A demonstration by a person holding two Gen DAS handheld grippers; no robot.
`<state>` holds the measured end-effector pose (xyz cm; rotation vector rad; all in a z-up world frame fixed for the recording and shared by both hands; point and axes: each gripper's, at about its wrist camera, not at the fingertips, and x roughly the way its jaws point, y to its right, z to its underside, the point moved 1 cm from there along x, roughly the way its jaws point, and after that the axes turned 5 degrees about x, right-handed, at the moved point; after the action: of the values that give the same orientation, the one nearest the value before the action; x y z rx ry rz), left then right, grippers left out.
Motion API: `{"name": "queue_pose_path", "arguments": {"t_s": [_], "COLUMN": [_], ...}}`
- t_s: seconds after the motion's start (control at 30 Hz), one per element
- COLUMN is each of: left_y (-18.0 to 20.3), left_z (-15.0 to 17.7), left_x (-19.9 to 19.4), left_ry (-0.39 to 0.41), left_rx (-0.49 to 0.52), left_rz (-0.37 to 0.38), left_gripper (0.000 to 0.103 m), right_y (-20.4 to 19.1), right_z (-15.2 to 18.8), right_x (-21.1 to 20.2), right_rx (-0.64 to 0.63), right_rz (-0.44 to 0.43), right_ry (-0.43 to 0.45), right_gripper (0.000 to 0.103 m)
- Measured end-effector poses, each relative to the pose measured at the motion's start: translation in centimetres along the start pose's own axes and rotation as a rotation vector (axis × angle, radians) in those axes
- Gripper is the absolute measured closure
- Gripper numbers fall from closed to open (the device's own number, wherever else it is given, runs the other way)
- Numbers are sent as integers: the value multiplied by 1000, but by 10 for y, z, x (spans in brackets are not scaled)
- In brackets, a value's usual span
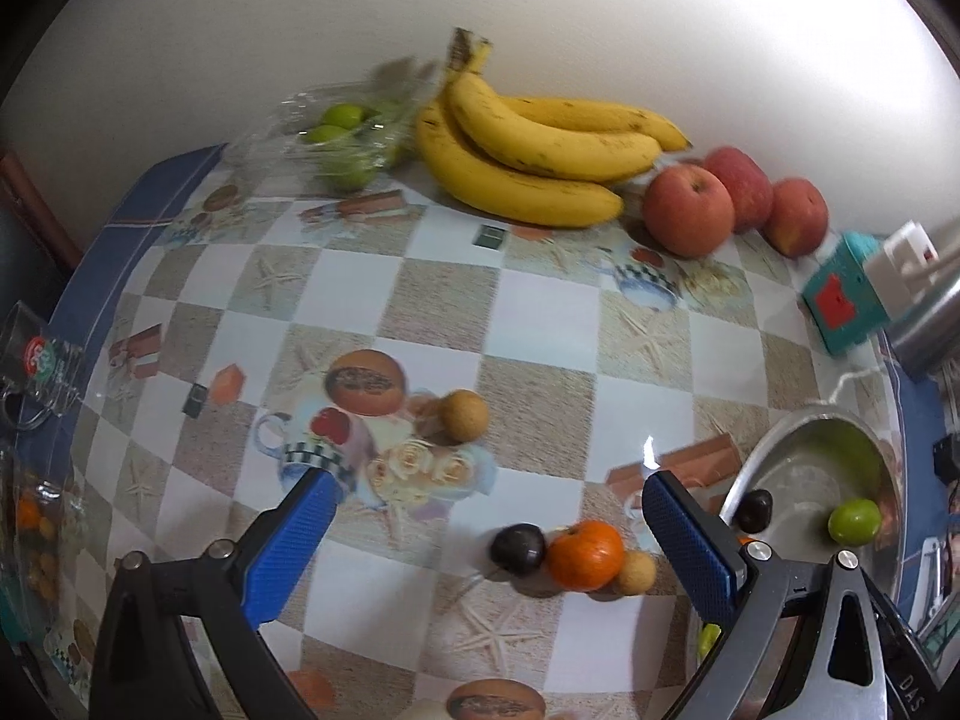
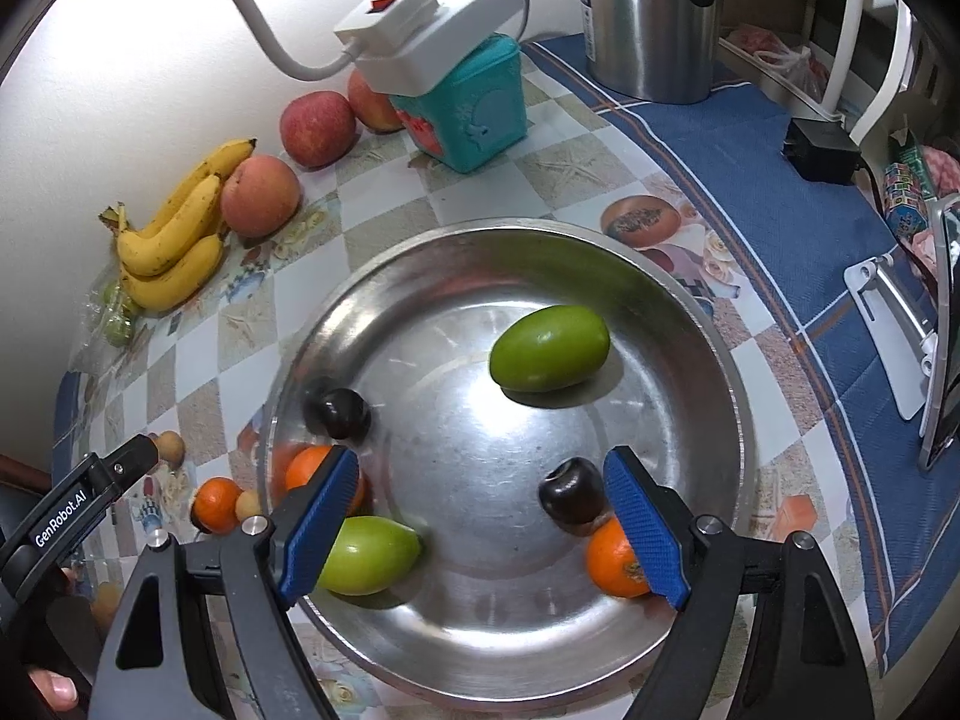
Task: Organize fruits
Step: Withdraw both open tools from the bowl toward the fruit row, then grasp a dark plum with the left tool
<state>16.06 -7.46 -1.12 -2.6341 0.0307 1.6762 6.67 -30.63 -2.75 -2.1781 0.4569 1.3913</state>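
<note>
Left wrist view: the left gripper (image 1: 486,516) is seen with its blue pads spread wide and nothing held between them, raised above the checked tablecloth (image 1: 540,324). Just ahead of it a dark plum (image 1: 518,548), an orange mandarin (image 1: 585,555) and a small tan fruit (image 1: 635,572) are lined up touching one another, close to the rim of the steel bowl (image 1: 774,450) at the right. A second tan round fruit (image 1: 462,415) is set apart on the cloth, further out. Against the far wall a bunch of bananas (image 1: 540,162) is laid, with three red apples (image 1: 690,211) just beside it on the right and a clear bag of green fruit (image 1: 342,138) on the left; the bag is blurred, so how many fruits it contains cannot be told.

In the right wrist view the right gripper (image 2: 480,534) is shown opened wide and empty, held over the steel bowl (image 2: 420,648). Inside the bowl two green oval fruits (image 2: 549,348) are found, one toward the far side and one (image 2: 372,555) partly hidden behind the near left pad. Two dark plums (image 2: 339,414) (image 2: 570,491) and two mandarins (image 2: 612,558) (image 2: 306,468) are also contained there. Behind the bowl a teal box (image 2: 480,114) carrying a white power strip (image 2: 420,30) is seen, with a steel kettle (image 2: 648,24) to its right.
</note>
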Motion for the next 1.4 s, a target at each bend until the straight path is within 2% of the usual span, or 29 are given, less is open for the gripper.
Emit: {"name": "queue_pose_path", "arguments": {"t_s": [0.17, 0.47, 0.73, 0.93, 1.07, 1.23, 1.4], "left_y": [-25, -65, -73, -74, -65, -52, -43], "left_z": [-1, 1, 7, 9, 14, 19, 19], "left_x": [-3, -6, -8, 2, 19, 30, 35], "left_ry": [13, 21, 8, -32, -80, -116, -128], "left_rx": [-49, -136, -126, -135, -115, -100, -122], "left_rz": [-25, -61, -67, -38, -16, 39, 109], "left_gripper": [0, 0, 0, 0, 0, 2, 16], "right_y": [-13, -58, -96, -106, -104, -98, -95], "right_z": [5, 22, 38, 43, 42, 40, 38], "right_x": [2, 6, 8, 15, 17, 15, 14], "right_rx": [-31, -115, -199, -204, -200, -187, -186], "right_rz": [-17, -116, -186, -168, -119, -107, -100], "right_ry": [-23, -60, -87, -97, -87, -83, -78], "right_gripper": [19, 19, 19, 19, 19, 19, 19]}}
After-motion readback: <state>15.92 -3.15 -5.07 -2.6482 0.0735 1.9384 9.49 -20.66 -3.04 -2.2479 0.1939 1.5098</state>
